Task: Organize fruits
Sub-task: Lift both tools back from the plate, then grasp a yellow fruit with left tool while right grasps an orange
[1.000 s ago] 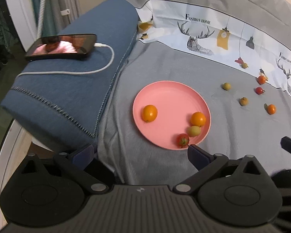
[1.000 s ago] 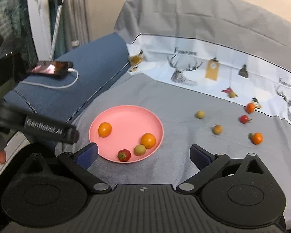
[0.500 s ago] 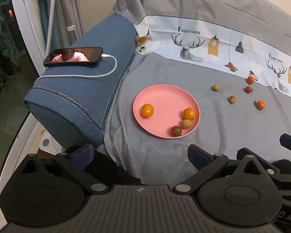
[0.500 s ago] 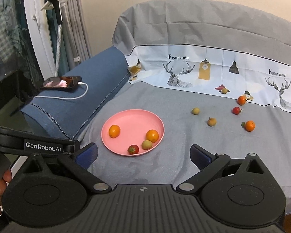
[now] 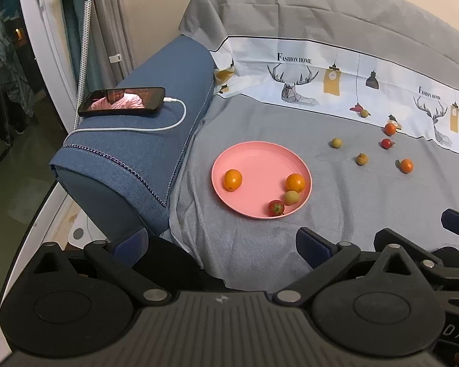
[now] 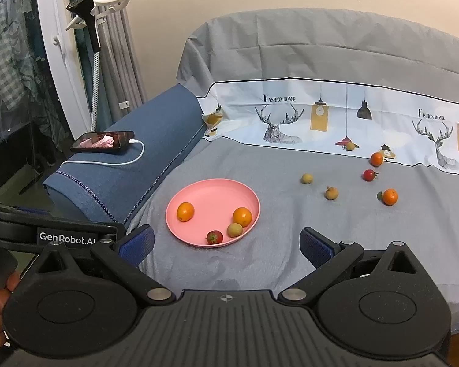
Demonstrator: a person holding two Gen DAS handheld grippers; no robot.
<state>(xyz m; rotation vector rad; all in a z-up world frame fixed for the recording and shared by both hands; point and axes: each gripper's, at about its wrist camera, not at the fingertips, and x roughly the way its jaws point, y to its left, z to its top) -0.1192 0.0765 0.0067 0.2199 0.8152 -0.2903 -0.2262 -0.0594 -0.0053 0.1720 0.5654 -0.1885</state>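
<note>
Left claw [image 5: 220, 244]: released, empty, hanging off the sofa's near edge beside the blue armrest [image 5: 143, 140]. Plate [image 5: 254, 156] at 12 o'clock from it, near; on it an orange [image 5: 233, 179] at the plate's 9, a second orange [image 5: 295, 182] at 3, a green fruit [image 5: 291, 197] touching that one at 4, a red tomato [image 5: 276, 208] at 5 by the rim.

Right claw [image 6: 226, 244]: released too, empty, level with the left one. Plate [image 6: 211, 192] at 12 from here as well.

Loose fruit further right on the grey cover [image 6: 275, 244], well apart from the plate: green fruit [image 6: 307, 178] and brownish fruit [image 6: 331, 193] at about 1 o'clock from the right claw, then red tomato [image 6: 369, 175], orange tomato [image 6: 376, 159], orange [image 6: 390, 196] toward 2, one small fruit [image 6: 350, 146] far back against the printed band. All round, no long axis to line up with.

Probably best taken by the right claw, being the nearer; nearest targets the green and brownish ones, reached forward and rightward.
</note>
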